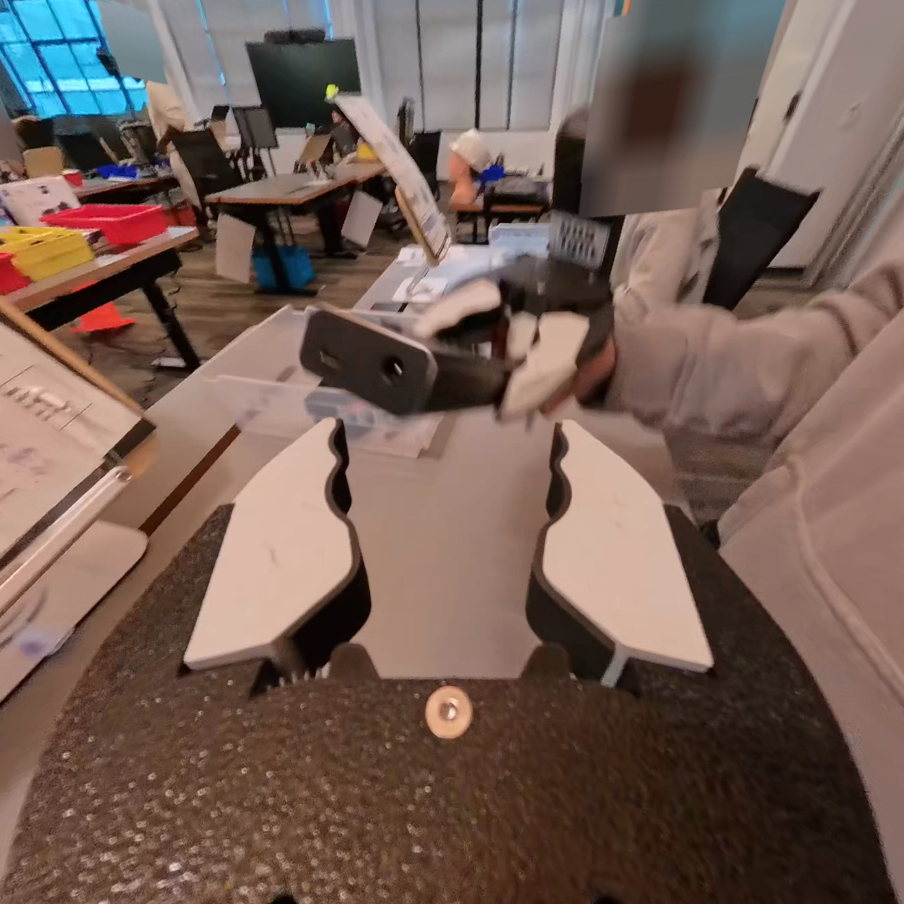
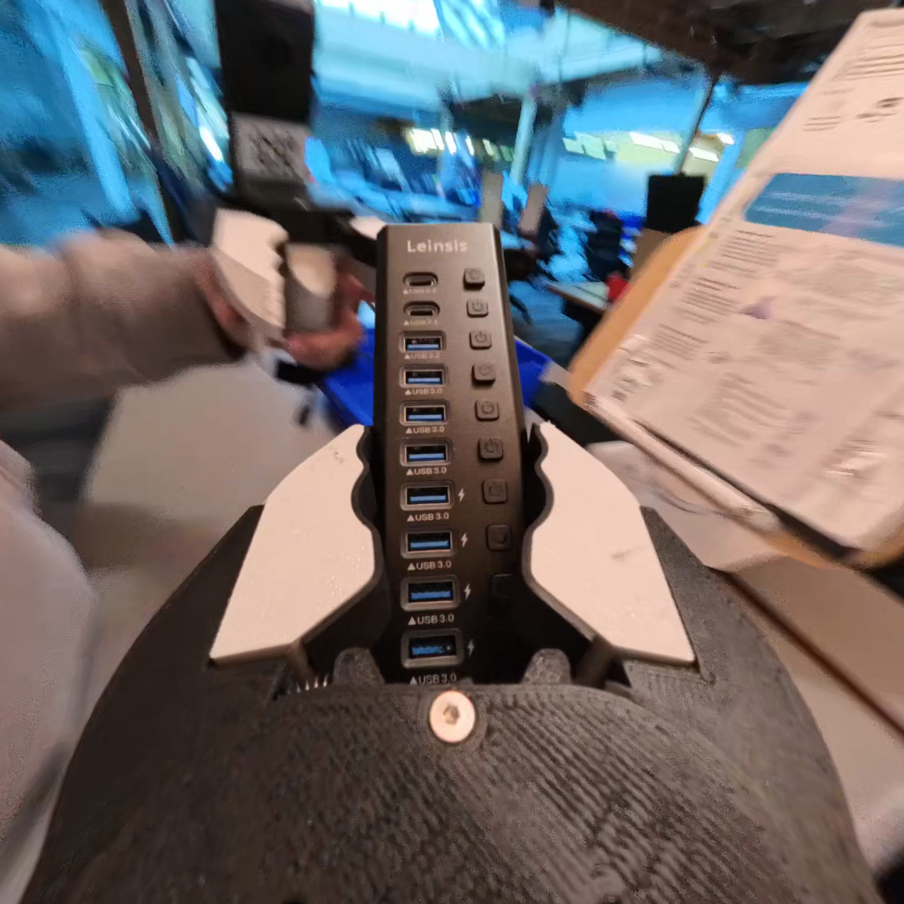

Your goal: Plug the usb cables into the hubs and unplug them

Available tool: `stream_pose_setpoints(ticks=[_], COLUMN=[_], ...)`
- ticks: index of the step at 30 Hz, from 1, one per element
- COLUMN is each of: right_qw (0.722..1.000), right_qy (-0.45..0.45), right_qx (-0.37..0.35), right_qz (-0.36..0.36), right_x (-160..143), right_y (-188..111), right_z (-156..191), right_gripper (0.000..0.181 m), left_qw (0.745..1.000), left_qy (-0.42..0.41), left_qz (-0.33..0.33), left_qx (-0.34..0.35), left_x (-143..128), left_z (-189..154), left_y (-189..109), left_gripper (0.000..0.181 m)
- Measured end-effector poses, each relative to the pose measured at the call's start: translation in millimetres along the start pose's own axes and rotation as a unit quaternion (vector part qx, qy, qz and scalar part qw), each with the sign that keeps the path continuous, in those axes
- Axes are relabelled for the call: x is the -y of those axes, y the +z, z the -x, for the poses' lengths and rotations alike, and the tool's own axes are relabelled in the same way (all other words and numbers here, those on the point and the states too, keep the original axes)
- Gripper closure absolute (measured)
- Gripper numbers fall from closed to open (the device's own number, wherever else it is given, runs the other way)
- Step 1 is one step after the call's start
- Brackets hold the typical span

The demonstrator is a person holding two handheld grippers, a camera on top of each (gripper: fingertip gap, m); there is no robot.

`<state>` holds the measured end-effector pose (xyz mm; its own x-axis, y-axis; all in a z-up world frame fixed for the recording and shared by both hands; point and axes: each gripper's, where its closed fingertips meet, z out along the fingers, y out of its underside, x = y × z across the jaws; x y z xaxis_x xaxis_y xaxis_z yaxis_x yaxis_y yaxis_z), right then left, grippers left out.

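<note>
Your right gripper (image 2: 452, 513) has its fingers pinching the long sides of the black multi-port USB hub (image 2: 447, 440), lifted above the worktop (image 1: 440, 528); it looks rigid, smooth-sided and fairly light, so grip mid-body, clear of ports and buttons. Your left gripper (image 1: 450, 484) is spread and empty. No cable shows; the far-left red bin (image 1: 110, 221) and yellow bin (image 1: 46, 252) hide their contents.

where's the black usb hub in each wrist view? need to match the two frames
Left wrist view: the black USB hub sits centre, above the open left gripper, seen end-on and held in the right gripper coming in from the right.
Right wrist view: the hub fills the centre, port face toward the camera, clamped between the right gripper fingers.
Shared landmark: the tilted document stand behind the hub.
</note>
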<state>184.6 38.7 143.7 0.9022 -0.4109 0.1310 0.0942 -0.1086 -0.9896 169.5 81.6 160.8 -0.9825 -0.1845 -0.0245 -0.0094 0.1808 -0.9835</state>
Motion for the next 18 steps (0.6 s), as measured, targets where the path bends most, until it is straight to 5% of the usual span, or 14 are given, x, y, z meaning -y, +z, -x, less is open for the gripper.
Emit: stream_pose_setpoints(ticks=[6, 10, 18], right_qw=[0.991, 0.962, 0.896], right_qy=[-0.074, -0.146, -0.133], right_qx=[-0.088, -0.12, -0.034], right_qz=[0.064, 0.2, 0.423], right_x=[22.1, 12.1, -73.6], right_y=[-86.6, -130.9, -152.1], right_z=[-122.6, -201.1, -296.8], right_gripper=[0.122, 0.121, 0.121], left_qw=[0.999, 0.996, 0.988], left_qy=[-0.028, -0.077, -0.14], left_qz=[-0.001, -0.004, 0.011], left_qx=[0.026, 0.042, 0.07], left_x=[-25.7, -44.7, -79.2], left_z=[-5.4, -7.5, -14.2], left_y=[-17.1, -28.9, -40.7], left_gripper=[0.106, 0.108, 0.111])
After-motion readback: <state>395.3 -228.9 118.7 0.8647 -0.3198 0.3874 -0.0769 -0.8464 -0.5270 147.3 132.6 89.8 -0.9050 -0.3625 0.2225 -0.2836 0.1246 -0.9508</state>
